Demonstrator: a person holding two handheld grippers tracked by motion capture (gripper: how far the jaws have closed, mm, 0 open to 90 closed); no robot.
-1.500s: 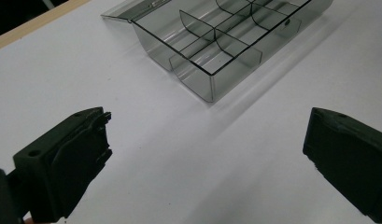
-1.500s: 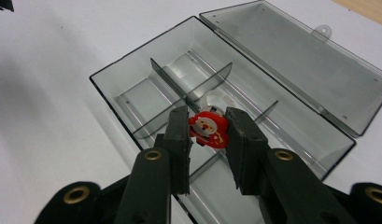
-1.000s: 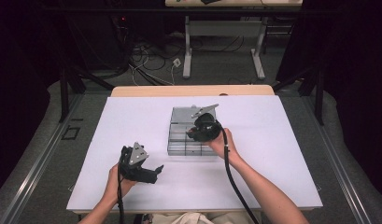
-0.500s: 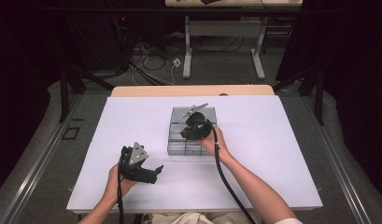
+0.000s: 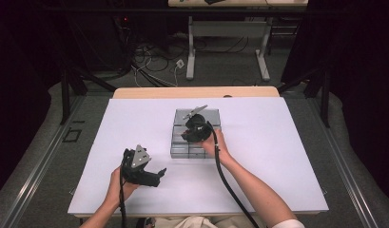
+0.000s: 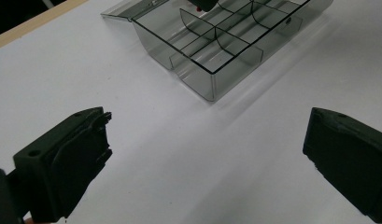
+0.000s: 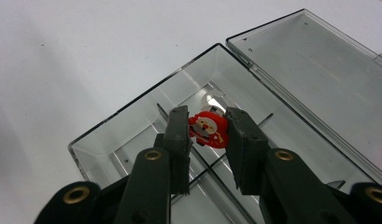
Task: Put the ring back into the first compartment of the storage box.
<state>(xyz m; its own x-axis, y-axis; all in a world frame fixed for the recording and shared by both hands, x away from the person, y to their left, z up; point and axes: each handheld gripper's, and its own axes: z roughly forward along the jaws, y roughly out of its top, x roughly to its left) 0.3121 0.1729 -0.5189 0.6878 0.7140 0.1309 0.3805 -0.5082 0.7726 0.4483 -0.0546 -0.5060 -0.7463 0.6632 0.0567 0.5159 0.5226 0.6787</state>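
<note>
A clear smoky compartment box [image 5: 179, 148] lies open mid-table, its lid [image 7: 314, 65] folded flat beside it. My right gripper [image 7: 207, 119] hangs over the box's dividers [image 7: 212, 163], shut on a small red Santa figure [image 7: 209, 129] pinched between both pads. In the high view the right gripper [image 5: 189, 135] sits above the box's middle. My left gripper [image 5: 159, 173] rests low near the front left of the table, apart from the box. Its jaws stand wide open with nothing between them [image 6: 207, 135]. The box [image 6: 212, 70] lies ahead of it.
The white tabletop [image 5: 277, 156] spreads around the box, with a wooden strip [image 5: 197, 91] along its far edge. A second table's legs [image 5: 192, 57] and loose cables [image 5: 154, 57] stand on the floor beyond.
My right gripper has shifted left and slightly down over the box with the Santa figure still in it. The left gripper has stayed put.
</note>
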